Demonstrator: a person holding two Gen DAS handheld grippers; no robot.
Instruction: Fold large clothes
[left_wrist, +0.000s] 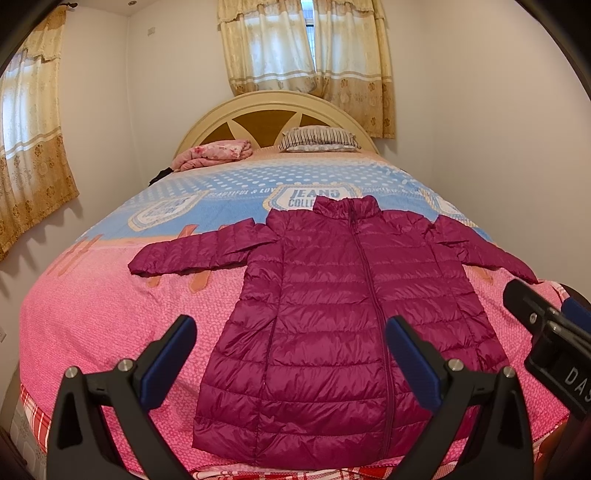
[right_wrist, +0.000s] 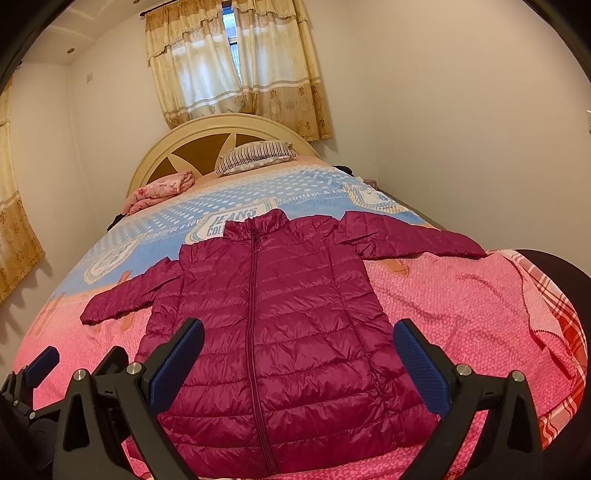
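A magenta quilted puffer jacket (left_wrist: 332, 306) lies flat, zipped, sleeves spread toward 9 and 3 o'clock, on the pink-and-blue bed cover (left_wrist: 110, 314). Left hand-held gripper (left_wrist: 291, 354) and right hand-held gripper (right_wrist: 299, 358) hover above its hem, fingers spread wide, holding nothing.

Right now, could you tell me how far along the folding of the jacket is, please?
Only the laying out looks done: the jacket lies flat on the bed, zipped, with both sleeves spread out. Nothing is in hand; the left gripper and right gripper hover open above its hem, touching nothing. Every fold is still left, sleeves first.
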